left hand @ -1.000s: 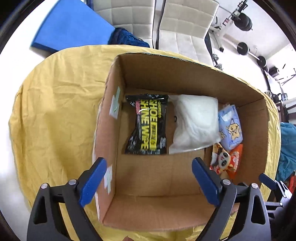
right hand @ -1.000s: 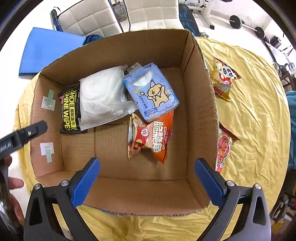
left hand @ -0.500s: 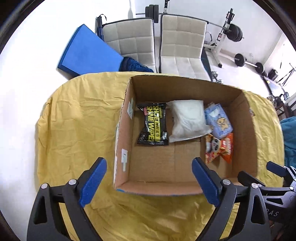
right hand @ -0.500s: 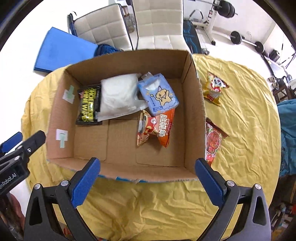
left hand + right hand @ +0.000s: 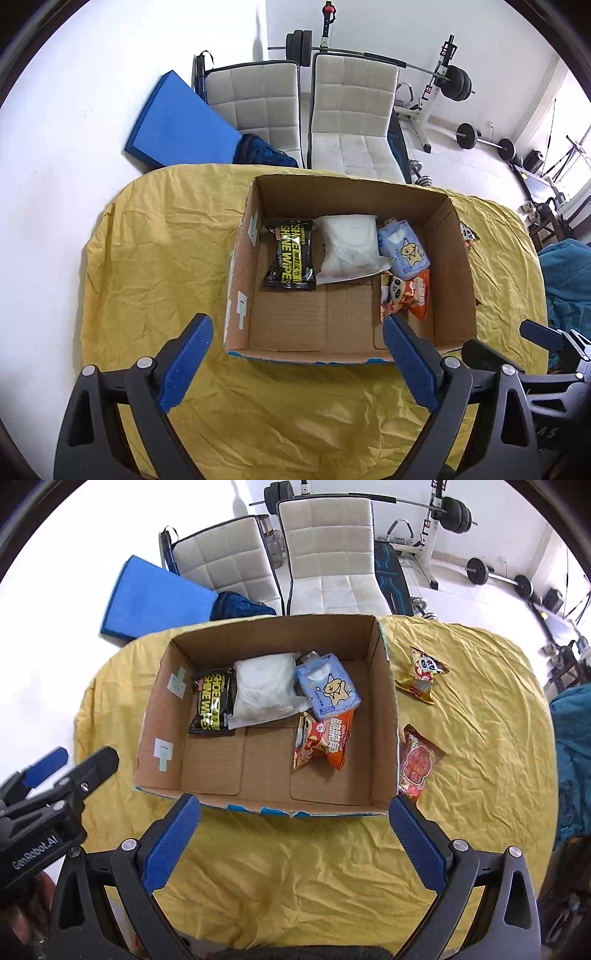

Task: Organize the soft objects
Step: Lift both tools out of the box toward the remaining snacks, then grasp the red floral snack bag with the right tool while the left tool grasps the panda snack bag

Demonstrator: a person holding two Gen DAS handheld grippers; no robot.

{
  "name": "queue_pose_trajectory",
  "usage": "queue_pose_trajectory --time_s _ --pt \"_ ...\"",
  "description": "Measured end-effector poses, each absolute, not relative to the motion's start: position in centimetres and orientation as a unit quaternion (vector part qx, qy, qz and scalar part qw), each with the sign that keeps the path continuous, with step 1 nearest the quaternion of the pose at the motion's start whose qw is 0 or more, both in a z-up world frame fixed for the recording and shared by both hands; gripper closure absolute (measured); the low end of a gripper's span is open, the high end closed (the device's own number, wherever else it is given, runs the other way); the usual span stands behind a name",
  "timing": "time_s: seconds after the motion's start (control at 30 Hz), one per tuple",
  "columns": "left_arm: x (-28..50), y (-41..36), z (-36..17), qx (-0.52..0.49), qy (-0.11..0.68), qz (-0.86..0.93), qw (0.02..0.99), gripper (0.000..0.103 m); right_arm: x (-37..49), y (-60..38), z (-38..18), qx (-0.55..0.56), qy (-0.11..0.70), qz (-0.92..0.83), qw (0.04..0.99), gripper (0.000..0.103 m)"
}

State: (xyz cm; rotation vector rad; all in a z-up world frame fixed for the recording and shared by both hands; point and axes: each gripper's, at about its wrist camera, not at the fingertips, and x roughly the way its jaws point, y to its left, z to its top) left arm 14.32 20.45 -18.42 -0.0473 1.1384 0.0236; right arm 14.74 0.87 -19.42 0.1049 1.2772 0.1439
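An open cardboard box (image 5: 454, 280) (image 5: 384, 716) stands on a yellow cloth. Inside lie a black shoe-wipes pack (image 5: 291, 258) (image 5: 212, 705), a white soft pack (image 5: 347, 247) (image 5: 264, 690), a blue tissue pack (image 5: 404, 253) (image 5: 328, 690) and an orange snack bag (image 5: 406, 295) (image 5: 321, 742). On the cloth right of the box lie a gold snack bag (image 5: 421, 679) and a red snack bag (image 5: 415, 764). My left gripper (image 5: 299, 363) and my right gripper (image 5: 295, 843) are both open and empty, held high in front of the box.
The yellow cloth (image 5: 155, 258) (image 5: 480, 709) covers the whole table. Two white chairs (image 5: 351, 122) and a blue mat (image 5: 177, 122) stand behind the table. Gym weights (image 5: 458, 85) are farther back. The left gripper's body (image 5: 40, 812) shows low on the left in the right wrist view.
Both grippers have pulled back and up from over the box, so the box looks smaller. The objects have not moved. Both stay open.
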Motion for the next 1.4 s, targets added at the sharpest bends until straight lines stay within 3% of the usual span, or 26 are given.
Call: queue_pose_trajectory --time_s 0.2,0.4,0.63,0.83,0.87,0.9,0.93,1.03,1.17,1.23,1.27,1.3,1.4 --pt "15.0 19.1 -18.4 -0.030 0.543 0.008 0.839 0.009 17.2 -6.7 -20.6 0.116 0.602 0.013 0.790 0.000" --pt "16.3 16.7 -19.6 -0.022 0.555 0.006 0.832 0.009 21.3 -15.9 -29.0 0.201 0.652 -0.067 0.728 0.000" --pt "18.5 14.2 -22.8 -0.005 0.585 0.014 0.811 0.009 23.4 -19.0 -39.3 0.300 0.707 -0.082 0.635 0.000" --pt "20.1 12.3 -25.6 0.009 0.615 0.018 0.788 0.009 23.5 -19.4 -42.2 0.348 0.705 -0.062 0.615 0.001" --pt "20.2 12.0 -25.9 0.012 0.618 0.018 0.786 0.009 23.3 -19.7 -42.2 0.350 0.704 -0.064 0.615 0.004" --pt "20.4 11.6 -26.3 0.012 0.622 0.016 0.783 0.009 23.2 -20.1 -42.3 0.348 0.706 -0.070 0.613 0.015" --pt "20.6 11.4 -26.6 0.012 0.625 0.014 0.781 0.009 23.0 -20.5 -42.5 0.344 0.710 -0.079 0.609 0.020" --pt "21.1 10.5 -27.4 0.011 0.633 0.011 0.774 0.009 22.3 -21.7 -43.6 0.374 0.709 -0.074 0.593 0.021" --pt "21.4 9.6 -27.7 0.015 0.636 0.013 0.772 0.009 23.1 -19.9 -43.6 0.301 0.732 -0.063 0.608 0.022" --pt "21.5 9.2 -27.8 0.014 0.638 0.013 0.770 0.009 23.6 -18.7 -43.2 0.244 0.742 -0.061 0.621 0.030" --pt "21.6 8.9 -27.8 0.015 0.638 0.013 0.770 0.009 23.7 -18.4 -42.9 0.227 0.742 -0.058 0.628 0.049" --pt "21.7 8.6 -27.7 0.017 0.638 0.013 0.770 0.009 23.8 -18.1 -42.6 0.212 0.741 -0.049 0.635 0.055" --pt "22.3 7.3 -27.3 0.021 0.634 0.010 0.773 0.009 23.3 -18.7 -42.2 0.183 0.747 -0.046 0.637 0.056"
